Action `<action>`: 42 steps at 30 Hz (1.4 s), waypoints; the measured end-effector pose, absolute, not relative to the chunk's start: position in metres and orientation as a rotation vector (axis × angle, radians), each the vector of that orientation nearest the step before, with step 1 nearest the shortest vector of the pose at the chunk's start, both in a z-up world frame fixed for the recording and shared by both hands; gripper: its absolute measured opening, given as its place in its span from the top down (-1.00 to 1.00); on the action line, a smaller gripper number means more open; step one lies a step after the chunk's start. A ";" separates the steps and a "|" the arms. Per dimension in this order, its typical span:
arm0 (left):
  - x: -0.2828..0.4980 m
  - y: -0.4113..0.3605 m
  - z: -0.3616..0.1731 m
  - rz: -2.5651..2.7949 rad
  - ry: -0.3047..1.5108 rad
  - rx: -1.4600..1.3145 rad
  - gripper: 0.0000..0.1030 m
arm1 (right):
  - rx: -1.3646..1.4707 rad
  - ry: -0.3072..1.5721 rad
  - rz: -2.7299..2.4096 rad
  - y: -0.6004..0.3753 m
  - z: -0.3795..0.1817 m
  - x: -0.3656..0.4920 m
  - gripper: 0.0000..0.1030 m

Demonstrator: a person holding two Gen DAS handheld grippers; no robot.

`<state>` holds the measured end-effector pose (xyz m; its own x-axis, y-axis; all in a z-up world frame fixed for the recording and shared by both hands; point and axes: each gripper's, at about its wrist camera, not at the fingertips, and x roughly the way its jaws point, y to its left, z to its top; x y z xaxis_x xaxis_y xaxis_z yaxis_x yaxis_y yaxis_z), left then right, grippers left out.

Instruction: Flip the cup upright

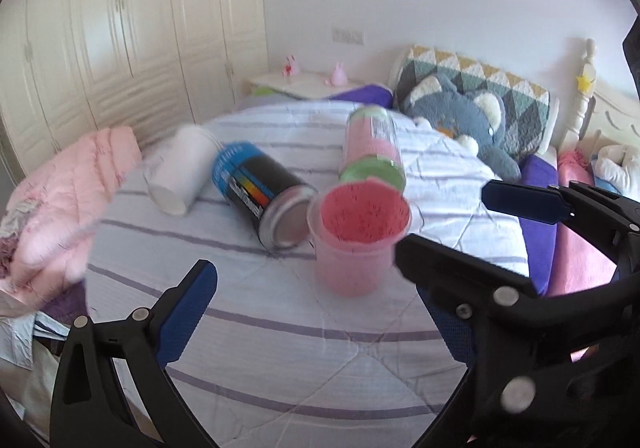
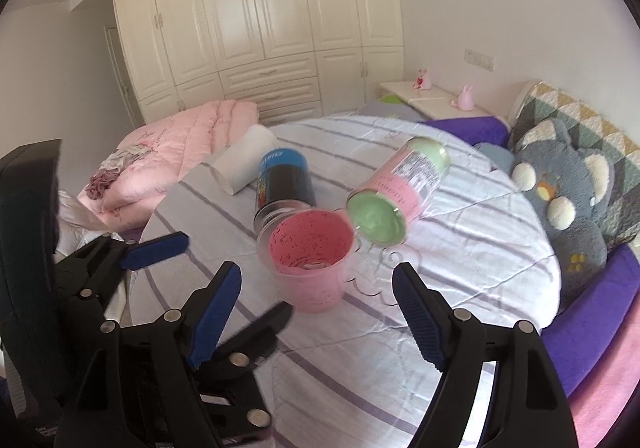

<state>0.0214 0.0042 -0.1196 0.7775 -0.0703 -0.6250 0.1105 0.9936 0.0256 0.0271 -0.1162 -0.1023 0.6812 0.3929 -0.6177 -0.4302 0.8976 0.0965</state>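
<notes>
A pink plastic cup (image 1: pixel 356 244) stands upright, mouth up, on the striped bedspread (image 1: pixel 280 328); it also shows in the right wrist view (image 2: pixel 310 264). My left gripper (image 1: pixel 308 260) is open, its fingers either side and short of the cup, not touching. My right gripper (image 2: pixel 320 288) is open and empty, just in front of the cup. In the left wrist view the right gripper (image 1: pixel 460 212) shows at the right of the cup. In the right wrist view the left gripper (image 2: pixel 224 264) shows at the lower left.
A black and blue can (image 1: pixel 260 196) lies on its side touching the cup. A pink and green can (image 1: pixel 372 152) and a white cup (image 1: pixel 180 172) also lie on the bed. A pink quilt (image 1: pixel 60 208) is left, a grey plush toy (image 1: pixel 472 120) right.
</notes>
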 end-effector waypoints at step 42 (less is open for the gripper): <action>-0.019 0.030 -0.017 0.020 0.593 0.034 -0.99 | -0.063 0.584 0.199 -0.145 -0.015 -0.017 -0.58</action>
<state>-0.0190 0.0297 -0.0171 0.8290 0.0289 -0.5585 -0.0094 0.9992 0.0376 -0.0169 -0.1452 -0.0146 0.8160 0.1685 -0.5530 -0.2040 0.9790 -0.0028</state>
